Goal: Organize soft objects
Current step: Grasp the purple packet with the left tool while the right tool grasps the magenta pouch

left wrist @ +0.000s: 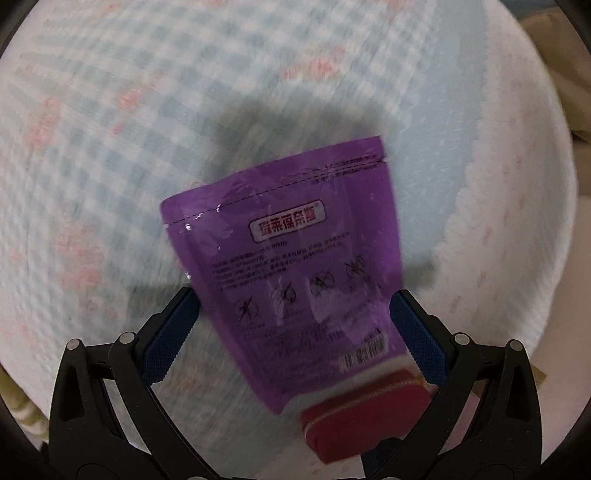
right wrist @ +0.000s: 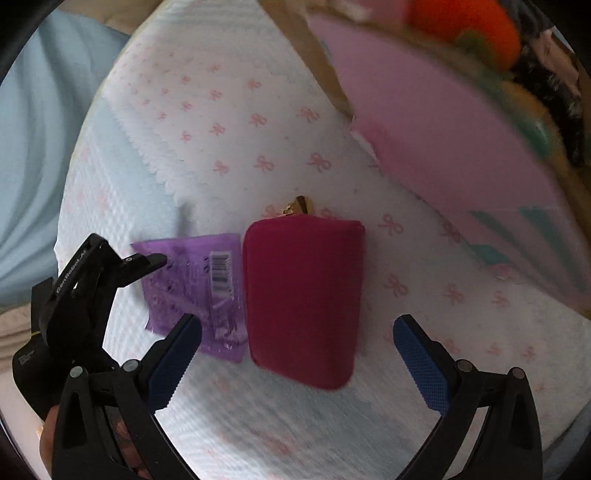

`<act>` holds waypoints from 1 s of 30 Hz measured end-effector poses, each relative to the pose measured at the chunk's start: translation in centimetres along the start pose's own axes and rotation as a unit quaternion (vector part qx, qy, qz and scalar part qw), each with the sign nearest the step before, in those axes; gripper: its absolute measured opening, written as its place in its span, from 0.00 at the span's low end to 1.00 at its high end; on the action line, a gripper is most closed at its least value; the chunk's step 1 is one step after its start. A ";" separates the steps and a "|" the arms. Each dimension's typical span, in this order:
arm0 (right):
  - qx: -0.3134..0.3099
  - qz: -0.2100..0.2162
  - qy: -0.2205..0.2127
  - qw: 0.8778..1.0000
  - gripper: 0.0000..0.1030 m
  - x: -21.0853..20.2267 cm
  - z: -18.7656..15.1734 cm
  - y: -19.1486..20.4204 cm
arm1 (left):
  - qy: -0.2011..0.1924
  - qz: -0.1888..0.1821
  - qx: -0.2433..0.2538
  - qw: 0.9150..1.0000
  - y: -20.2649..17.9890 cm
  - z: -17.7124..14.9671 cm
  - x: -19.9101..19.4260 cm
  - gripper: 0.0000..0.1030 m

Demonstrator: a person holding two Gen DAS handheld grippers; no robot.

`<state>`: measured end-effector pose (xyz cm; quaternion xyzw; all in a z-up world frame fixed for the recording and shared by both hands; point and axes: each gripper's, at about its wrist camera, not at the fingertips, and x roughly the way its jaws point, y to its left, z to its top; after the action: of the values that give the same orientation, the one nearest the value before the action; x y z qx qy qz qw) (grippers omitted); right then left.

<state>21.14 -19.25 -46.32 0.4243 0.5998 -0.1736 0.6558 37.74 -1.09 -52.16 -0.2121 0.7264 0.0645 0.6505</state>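
Note:
A purple plastic pouch (left wrist: pixel 295 254) with printed text lies flat on a padded blue-and-white quilt (left wrist: pixel 110 147). Its lower end sits between the spread blue pads of my left gripper (left wrist: pixel 291 314), which is open and hovers over it. A dark red zip purse (left wrist: pixel 362 421) lies against the pouch's near end. In the right wrist view the red purse (right wrist: pixel 303 299) rests beside the purple pouch (right wrist: pixel 199 295), ahead of my right gripper (right wrist: pixel 295 350), which is open around nothing. The left gripper (right wrist: pixel 96 273) shows there as a black tool at the pouch's left edge.
A pink foam board (right wrist: pixel 436 140) in a cardboard box (right wrist: pixel 317 62) lies at the upper right, with an orange plush (right wrist: pixel 469 26) and other soft items beyond. The white bow-print sheet (right wrist: pixel 229 122) and pale blue fabric (right wrist: pixel 33 129) surround the work spot.

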 end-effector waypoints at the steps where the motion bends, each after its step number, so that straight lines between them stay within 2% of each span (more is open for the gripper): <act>1: 0.004 -0.002 0.000 1.000 1.00 0.5 0.1 0.0 | -0.002 0.009 0.001 1.000 -0.3 0.0 0.2 1.00; 6: 0.022 -0.014 0.000 1.000 0.99 2.2 0.7 -0.2 | -0.024 0.064 0.015 0.998 -2.2 -0.7 1.0 1.00; 7: 0.022 -0.020 0.000 1.000 0.95 2.6 0.8 -0.2 | -0.030 0.066 0.014 0.997 -2.4 -0.8 1.0 1.00; 11: 0.012 -0.041 -0.003 0.999 0.92 3.3 0.7 0.1 | -0.038 0.059 0.012 0.997 -2.5 -1.4 1.4 1.00; 13: 0.003 -0.059 -0.004 0.998 0.83 3.3 0.5 0.4 | -0.038 0.056 0.011 0.998 -2.2 -1.6 1.1 0.96; 15: -0.003 -0.066 -0.004 0.998 0.79 3.3 0.4 0.5 | -0.041 0.054 0.007 0.998 -0.6 -1.5 -0.2 0.82; 17: -0.011 -0.072 -0.002 0.997 0.71 3.3 0.4 0.7 | -0.046 0.046 -0.002 0.998 0.2 -1.7 -1.1 0.72; 22: -0.047 -0.070 0.004 0.996 0.58 3.3 0.1 1.3 | -0.052 0.031 0.002 0.998 1.2 -2.1 -2.4 0.56; 23: -0.051 -0.066 0.004 0.997 0.54 3.2 0.0 1.2 | -0.054 0.028 0.002 0.998 1.6 -2.1 -2.8 0.48; 24: -0.054 -0.062 0.004 0.997 0.52 3.0 -0.2 1.5 | -0.059 0.028 0.001 0.998 2.0 -2.2 -3.2 0.35; 25: -0.059 -0.057 0.003 0.997 0.49 2.8 -0.5 1.5 | -0.064 0.021 -0.001 0.998 2.4 -2.3 -3.6 0.33; 27: -0.072 -0.054 -0.001 0.996 0.45 2.7 -0.9 1.8 | -0.065 0.012 -0.005 0.998 3.2 -2.3 -4.0 0.21; 30: -0.084 -0.046 -0.008 0.995 0.42 1.7 -1.6 2.1 | -0.064 -0.009 -0.006 0.998 4.3 -2.4 -4.4 0.21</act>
<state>22.04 -16.27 -47.03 0.3381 0.6262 -0.1554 0.6851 34.20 2.86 -48.28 -0.2178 0.6807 0.0766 0.6952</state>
